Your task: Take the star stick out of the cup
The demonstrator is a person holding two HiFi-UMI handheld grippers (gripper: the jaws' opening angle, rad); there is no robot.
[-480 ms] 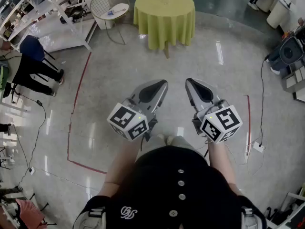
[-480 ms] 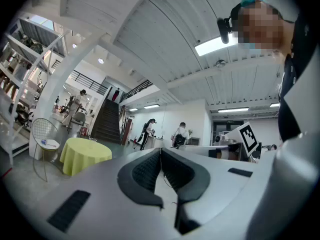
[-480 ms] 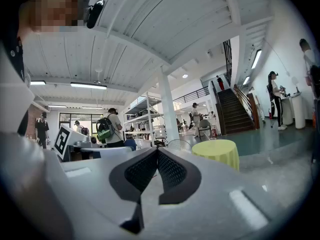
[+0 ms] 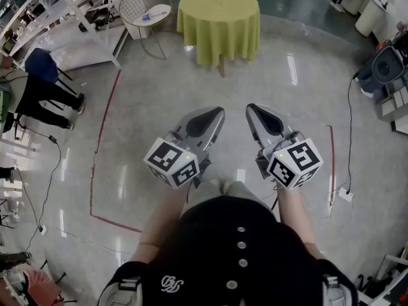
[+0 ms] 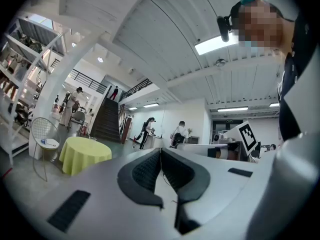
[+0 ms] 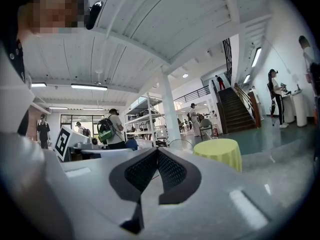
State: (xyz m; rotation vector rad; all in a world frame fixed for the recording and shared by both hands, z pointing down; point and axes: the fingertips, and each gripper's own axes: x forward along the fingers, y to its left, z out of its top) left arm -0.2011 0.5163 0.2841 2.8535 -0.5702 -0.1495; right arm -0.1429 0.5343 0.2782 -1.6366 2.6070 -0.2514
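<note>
The head camera looks steeply down from above the person onto the left claw (image 4: 218, 111), the right claw (image 4: 250, 107) and the floor (image 4: 146, 107). Each claw's camera sits close behind its own tips, facing forward and slightly upward. All three views share the yellow-draped round tabletop (image 4: 218, 5).

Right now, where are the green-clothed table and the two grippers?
green-clothed table (image 4: 218, 8): head view, on the cloth top.
left gripper (image 4: 218, 113): head view, at its closed fingertips.
right gripper (image 4: 251, 109): head view, at its closed fingertips.
</note>
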